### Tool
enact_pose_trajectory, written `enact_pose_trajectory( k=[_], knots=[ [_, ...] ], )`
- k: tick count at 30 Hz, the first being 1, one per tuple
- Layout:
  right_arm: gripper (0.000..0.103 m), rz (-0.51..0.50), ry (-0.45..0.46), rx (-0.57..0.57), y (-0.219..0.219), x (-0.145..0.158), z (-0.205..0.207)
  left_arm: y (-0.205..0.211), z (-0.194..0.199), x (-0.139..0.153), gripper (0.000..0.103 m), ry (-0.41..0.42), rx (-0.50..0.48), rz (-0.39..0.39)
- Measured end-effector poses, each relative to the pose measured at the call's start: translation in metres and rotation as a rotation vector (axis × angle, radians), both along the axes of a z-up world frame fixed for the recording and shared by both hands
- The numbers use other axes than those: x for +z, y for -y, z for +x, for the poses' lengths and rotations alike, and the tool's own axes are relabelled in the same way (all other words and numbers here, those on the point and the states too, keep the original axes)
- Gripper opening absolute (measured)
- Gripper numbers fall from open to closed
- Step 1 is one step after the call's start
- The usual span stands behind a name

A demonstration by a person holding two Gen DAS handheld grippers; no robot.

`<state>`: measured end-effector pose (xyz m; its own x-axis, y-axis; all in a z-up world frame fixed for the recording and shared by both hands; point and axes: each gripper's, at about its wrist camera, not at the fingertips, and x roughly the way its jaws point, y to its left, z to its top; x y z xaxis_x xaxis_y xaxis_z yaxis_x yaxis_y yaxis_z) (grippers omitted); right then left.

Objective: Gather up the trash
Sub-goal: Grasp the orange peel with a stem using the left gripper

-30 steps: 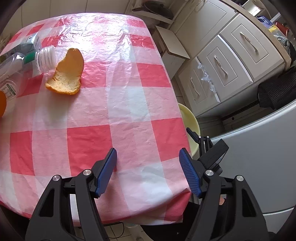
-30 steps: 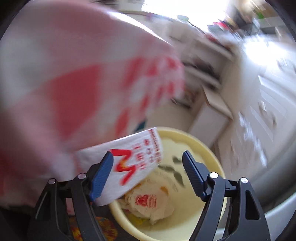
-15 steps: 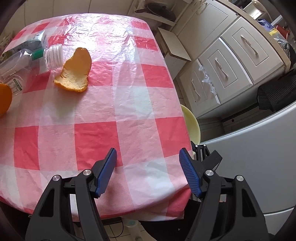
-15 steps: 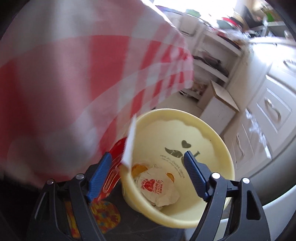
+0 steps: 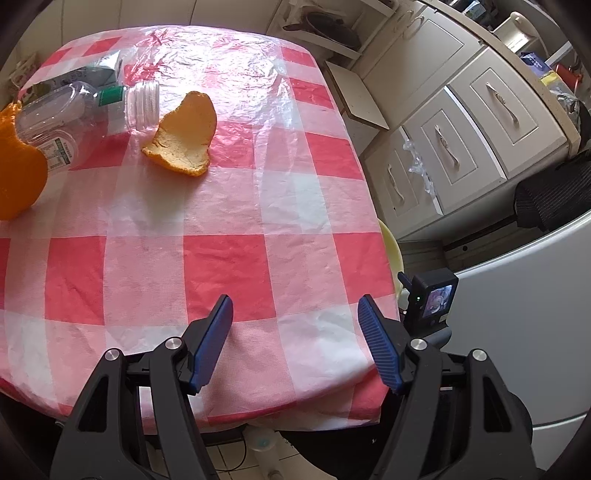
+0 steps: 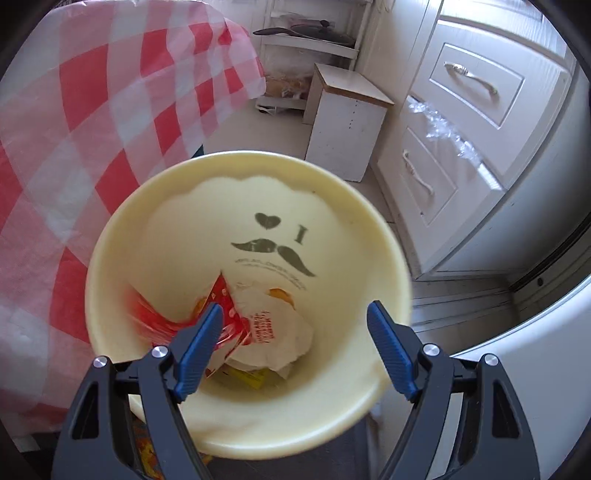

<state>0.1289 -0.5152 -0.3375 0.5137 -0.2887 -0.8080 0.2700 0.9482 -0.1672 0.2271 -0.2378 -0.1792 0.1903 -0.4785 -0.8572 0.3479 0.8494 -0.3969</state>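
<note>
A pale yellow bin [image 6: 369, 398] stands on the floor beside the table, with a crumpled white wrapper [image 6: 273, 332] and a red-and-white packet [image 6: 221, 310] inside. My right gripper [image 6: 295, 339] hovers open over the bin's mouth with nothing between its fingers. On the red-and-white checked tablecloth [image 5: 221, 258] lie an orange peel [image 5: 183, 136], a clear plastic bottle [image 5: 85, 110], a larger orange piece [image 5: 18, 177] at the left edge and a grey-green carton [image 5: 88, 72] behind the bottle. My left gripper [image 5: 295, 332] is open above the table's near edge, well short of the peel.
White cabinets with drawers [image 5: 461, 140] line the right side. A small white stool [image 6: 347, 114] stands beyond the bin, and a shelf with a pan [image 6: 314, 33] sits behind it. The bin's rim [image 5: 391, 243] peeks past the table's right edge, next to the right gripper's camera [image 5: 432, 295].
The red-and-white packet left my right gripper and dropped into the bin. The right gripper swung over the bin's mouth. The left view shifted, so the peel and bottle now sit closer to the centre.
</note>
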Motion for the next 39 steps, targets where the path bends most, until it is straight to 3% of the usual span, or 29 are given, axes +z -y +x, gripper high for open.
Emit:
enact_pose_trajectory(
  k=[6,11,14,19,24,30,34,36,39],
  knots=[
    [0.081,-0.03,0.092,0.059,-0.003,0.067,-0.007,-0.036,-0.007,0.01,0.067,0.024,0.056,-0.004],
    [0.088,-0.059,0.237,0.114,-0.019,0.158,-0.007,-0.084,-0.009,0.023,0.067,0.055,0.133,-0.023],
    [0.09,-0.066,0.319,0.189,-0.043,0.219,0.001,-0.115,-0.007,0.03,0.067,0.066,0.191,-0.041],
    [0.094,0.0,0.339,0.354,-0.103,0.275,0.03,-0.164,0.007,0.04,0.068,0.077,0.314,-0.071],
    [0.094,0.169,0.29,0.4,-0.161,0.275,0.08,-0.185,0.038,0.034,0.071,0.079,0.406,-0.078],
    [0.094,0.408,0.199,0.218,-0.169,0.229,0.127,-0.175,0.082,0.028,0.074,0.123,0.48,-0.014],
    [0.094,0.361,0.141,0.181,-0.169,0.211,0.144,-0.175,0.112,0.017,0.076,0.133,0.537,0.064],
    [0.094,0.334,0.095,0.191,-0.174,0.2,0.152,-0.179,0.121,0.01,0.088,0.128,0.561,0.072],
    [0.094,0.289,0.036,0.215,-0.185,0.184,0.16,-0.189,0.126,0.01,0.089,0.134,0.584,0.092]
  ],
)
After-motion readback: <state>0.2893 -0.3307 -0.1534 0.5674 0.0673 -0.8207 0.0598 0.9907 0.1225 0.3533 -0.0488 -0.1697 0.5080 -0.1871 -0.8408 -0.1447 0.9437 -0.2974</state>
